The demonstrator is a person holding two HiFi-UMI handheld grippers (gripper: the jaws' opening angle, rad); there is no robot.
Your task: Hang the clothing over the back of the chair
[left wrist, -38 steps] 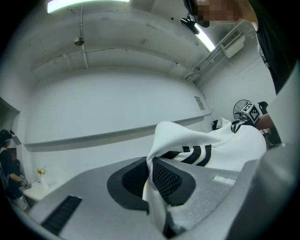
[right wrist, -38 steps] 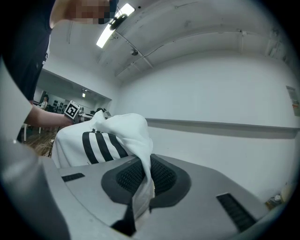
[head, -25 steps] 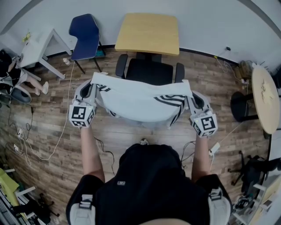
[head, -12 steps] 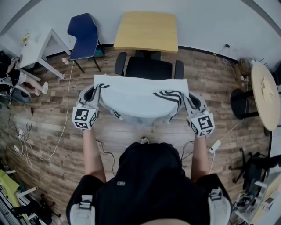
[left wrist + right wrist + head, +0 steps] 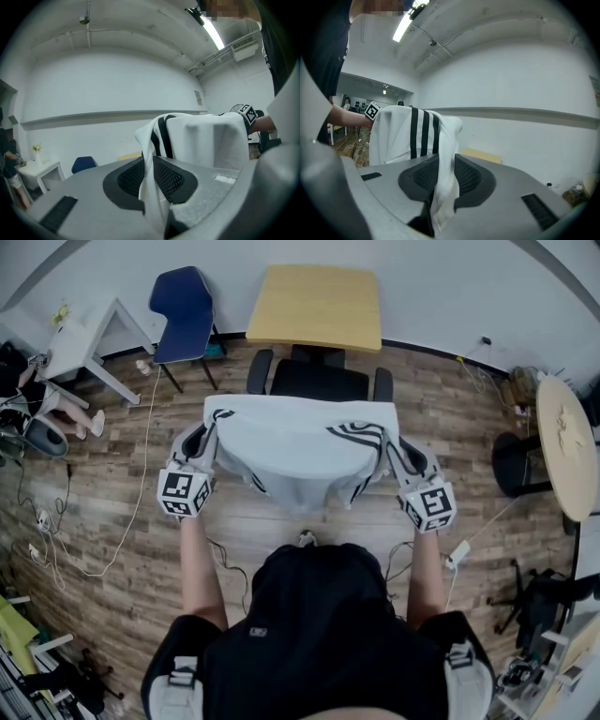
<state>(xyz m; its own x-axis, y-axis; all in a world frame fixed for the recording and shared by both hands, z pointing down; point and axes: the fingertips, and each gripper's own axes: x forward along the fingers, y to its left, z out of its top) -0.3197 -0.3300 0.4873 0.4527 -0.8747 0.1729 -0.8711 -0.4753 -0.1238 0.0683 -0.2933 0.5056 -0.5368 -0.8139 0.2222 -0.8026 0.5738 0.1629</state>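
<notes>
A white garment with black stripes (image 5: 295, 442) is stretched between my two grippers and lies over the back of the black office chair (image 5: 319, 381), hiding most of the backrest. My left gripper (image 5: 208, 432) is shut on the garment's left edge; in the left gripper view its pads (image 5: 168, 178) pinch the cloth (image 5: 206, 140). My right gripper (image 5: 392, 439) is at the garment's right edge. Its jaws have just been opening. In the right gripper view the striped cloth (image 5: 393, 136) still hangs loosely between the parted pads (image 5: 468, 176).
A wooden table (image 5: 317, 307) stands right behind the chair against the wall. A blue chair (image 5: 183, 315) and a white table (image 5: 80, 343) are at the far left, with a seated person beside them. A round table (image 5: 567, 446) and a black stool (image 5: 516, 465) stand at the right. Cables lie on the floor.
Both grippers have carried the garment away from me and down, so it now drapes over the chair back. The cloth hangs lower in front.
</notes>
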